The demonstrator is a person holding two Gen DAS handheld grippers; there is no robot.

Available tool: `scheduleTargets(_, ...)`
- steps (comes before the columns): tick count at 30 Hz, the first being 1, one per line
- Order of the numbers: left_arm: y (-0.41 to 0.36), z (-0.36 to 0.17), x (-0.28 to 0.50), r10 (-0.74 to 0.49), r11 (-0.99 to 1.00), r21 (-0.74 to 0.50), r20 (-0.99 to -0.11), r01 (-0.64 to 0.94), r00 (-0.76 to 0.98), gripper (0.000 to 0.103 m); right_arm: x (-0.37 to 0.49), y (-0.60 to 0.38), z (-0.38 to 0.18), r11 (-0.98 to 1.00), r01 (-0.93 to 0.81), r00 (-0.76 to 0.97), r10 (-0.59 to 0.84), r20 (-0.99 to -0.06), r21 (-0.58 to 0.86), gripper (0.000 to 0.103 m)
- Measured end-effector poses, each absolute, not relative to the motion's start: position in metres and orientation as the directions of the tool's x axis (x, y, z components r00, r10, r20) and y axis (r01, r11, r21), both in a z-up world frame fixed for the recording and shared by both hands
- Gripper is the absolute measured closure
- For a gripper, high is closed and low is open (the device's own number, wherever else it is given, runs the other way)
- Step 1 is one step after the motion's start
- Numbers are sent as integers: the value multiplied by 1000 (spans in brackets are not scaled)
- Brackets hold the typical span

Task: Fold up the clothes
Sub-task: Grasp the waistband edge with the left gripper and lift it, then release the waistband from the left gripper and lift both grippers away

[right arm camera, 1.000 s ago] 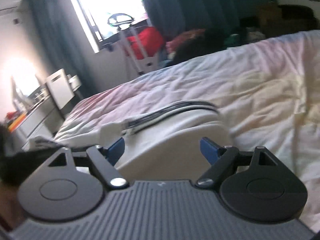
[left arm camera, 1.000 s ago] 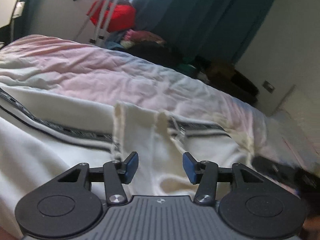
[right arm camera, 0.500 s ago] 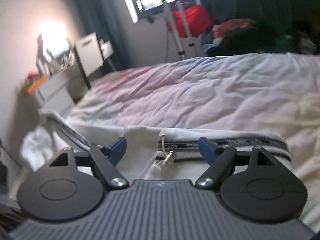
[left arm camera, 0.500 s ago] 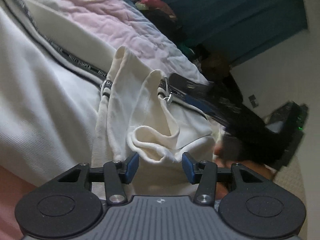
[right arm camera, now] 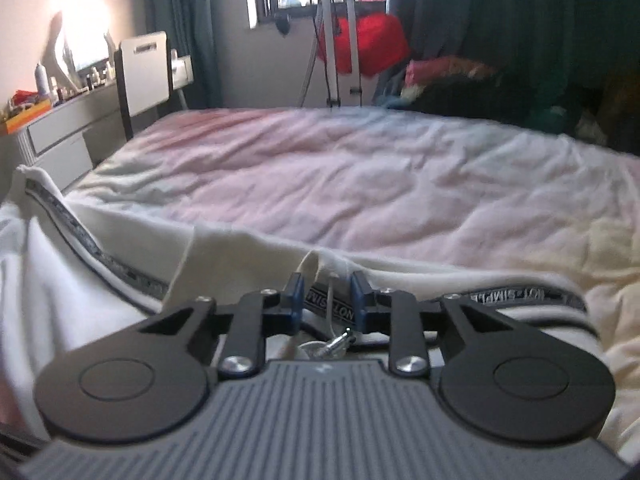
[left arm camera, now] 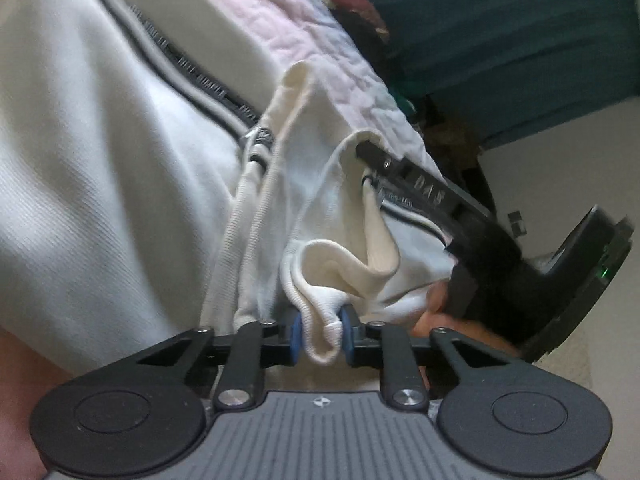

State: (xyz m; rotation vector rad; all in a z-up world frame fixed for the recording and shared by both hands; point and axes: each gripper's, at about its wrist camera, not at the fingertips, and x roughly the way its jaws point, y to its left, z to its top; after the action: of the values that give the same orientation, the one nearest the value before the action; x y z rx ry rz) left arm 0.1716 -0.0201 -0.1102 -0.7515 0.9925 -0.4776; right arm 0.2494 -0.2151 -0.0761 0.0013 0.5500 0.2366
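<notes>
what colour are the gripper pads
Blue, seen best in the right wrist view on the right gripper pads.

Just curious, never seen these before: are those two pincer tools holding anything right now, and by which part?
The left gripper pinches the white garment by its ribbed hem. The right gripper has just closed on its lettered band.
</notes>
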Motion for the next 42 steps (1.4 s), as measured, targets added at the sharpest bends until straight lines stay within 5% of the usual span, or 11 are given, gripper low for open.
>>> scheduleTargets(5, -37, -74, 140, -559, 797, -579, -600, 172, 572, 87, 246, -200, -51, 965, -263, 870, 239, -432, 4, 76)
scheduleTargets(9, -46, -68, 132, -450, 879, -442, -642, 180, 621, 87, 269, -180, -65, 944, -325, 832, 261, -490, -48, 76)
scheduleTargets(21, -46, -82, 147, -421, 901, -396, -699, 177, 579, 84, 284, -185, -99, 945, -324, 786, 299, -541, 51, 72)
scheduleTargets(23, -47, -75, 141, -416, 904, -384, -698, 185, 583, 75, 281, -190, -92, 945, -316, 791, 308, -529, 79, 62)
scheduleTargets(26, -48, -65, 136, -401, 913, -354, -689, 202, 604, 58, 271, -199, -78, 946, -298, 805, 322, -499, 129, 17)
scheduleTargets(32, -51, -31, 109, -345, 938, -253, -620, 236, 705, 22, 237, -219, -37, 958, -240, 842, 286, -457, 157, 18)
scheduleTargets(42, -59, -7, 58, -300, 953, -116, -516, 281, 803, 20, 146, -268, 36, 981, -131, 904, 177, -388, 141, 18)
